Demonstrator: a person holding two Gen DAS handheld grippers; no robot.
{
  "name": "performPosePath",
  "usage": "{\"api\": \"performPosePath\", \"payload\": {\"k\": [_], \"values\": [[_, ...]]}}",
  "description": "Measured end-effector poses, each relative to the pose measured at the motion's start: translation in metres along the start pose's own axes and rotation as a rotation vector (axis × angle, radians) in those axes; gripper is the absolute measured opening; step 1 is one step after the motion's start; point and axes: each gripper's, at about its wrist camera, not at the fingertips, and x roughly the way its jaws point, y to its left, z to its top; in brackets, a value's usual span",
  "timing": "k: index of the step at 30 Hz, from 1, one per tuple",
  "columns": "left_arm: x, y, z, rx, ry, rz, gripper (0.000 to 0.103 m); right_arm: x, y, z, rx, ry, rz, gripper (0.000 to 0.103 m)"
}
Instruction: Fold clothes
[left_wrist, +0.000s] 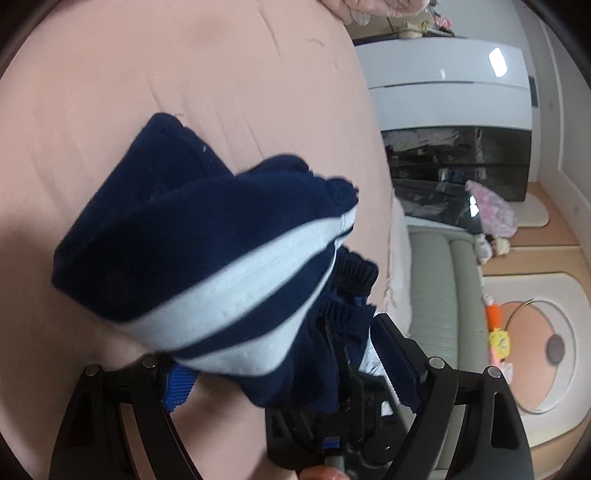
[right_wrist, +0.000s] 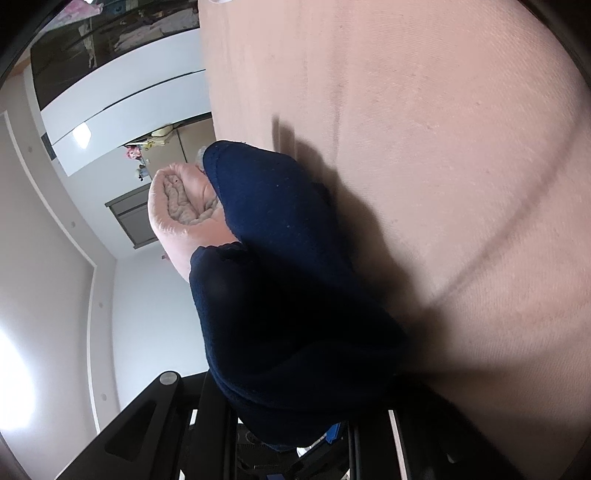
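Note:
A navy garment (left_wrist: 192, 236) with white stripes hangs bunched over the pink bed sheet (left_wrist: 147, 74). My left gripper (left_wrist: 295, 365) stands open and wide. Its blue pad (left_wrist: 179, 387) shows at the left, free of the cloth, and the garment droops between its fingers. In the left wrist view my right gripper (left_wrist: 354, 398) comes in from below, shut on the gathered waistband. In the right wrist view the same navy garment (right_wrist: 280, 258) spills out of my right gripper (right_wrist: 291, 435) and hides its fingertips.
The bed's edge runs down the right of the left wrist view, with a grey-green cushion (left_wrist: 436, 295) and floor toys (left_wrist: 496, 332) beyond it. A dark glass cabinet (left_wrist: 461, 158) stands further back. A rolled pink blanket (right_wrist: 181, 206) lies beyond the garment.

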Motion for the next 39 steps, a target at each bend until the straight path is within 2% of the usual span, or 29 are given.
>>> {"api": "performPosePath", "payload": {"k": [1,3,4,5,7,8,11,23,26,29,32,36,39], "values": [[-0.002,0.003,0.002,-0.019,-0.007,-0.017,0.085,-0.001,-0.001,-0.001,-0.001,0.001,0.003,0.014],[-0.004,0.009,0.006,-0.060,-0.017,-0.043,0.079,-0.005,-0.004,-0.003,-0.002,0.002,0.008,0.014],[-0.003,0.011,0.006,-0.064,-0.012,-0.024,0.064,-0.005,-0.004,-0.004,-0.003,0.002,0.008,0.015],[-0.001,0.015,0.007,-0.056,-0.005,0.013,0.041,-0.004,-0.003,-0.003,-0.002,0.001,0.006,0.015],[0.000,0.020,0.005,-0.023,-0.016,0.023,0.021,0.001,0.001,0.001,0.002,0.000,0.000,0.015],[0.000,0.023,0.003,-0.003,-0.027,0.015,0.018,0.002,0.002,0.002,0.001,0.001,-0.007,0.015],[0.000,0.024,-0.002,0.044,-0.046,0.017,0.017,0.004,0.004,0.002,-0.016,0.009,-0.019,0.014],[0.003,0.020,0.002,0.014,-0.056,-0.007,0.017,-0.001,0.002,-0.001,-0.055,0.031,-0.001,0.016],[0.003,0.011,-0.003,0.051,-0.078,0.035,0.017,-0.003,0.005,-0.003,-0.062,0.019,-0.012,0.015],[-0.001,0.007,-0.009,0.088,-0.093,0.081,0.016,-0.006,0.009,-0.007,-0.061,-0.021,-0.037,0.015],[-0.008,0.002,-0.014,0.112,-0.106,0.112,0.015,-0.009,0.017,-0.014,-0.111,-0.033,-0.092,0.013],[-0.015,-0.006,-0.018,0.159,-0.100,0.136,0.015,-0.016,0.034,-0.026,-0.207,-0.040,-0.169,0.013],[-0.022,-0.016,-0.021,0.175,-0.108,0.126,0.015,-0.018,0.052,-0.036,-0.284,-0.042,-0.211,0.013]]}}
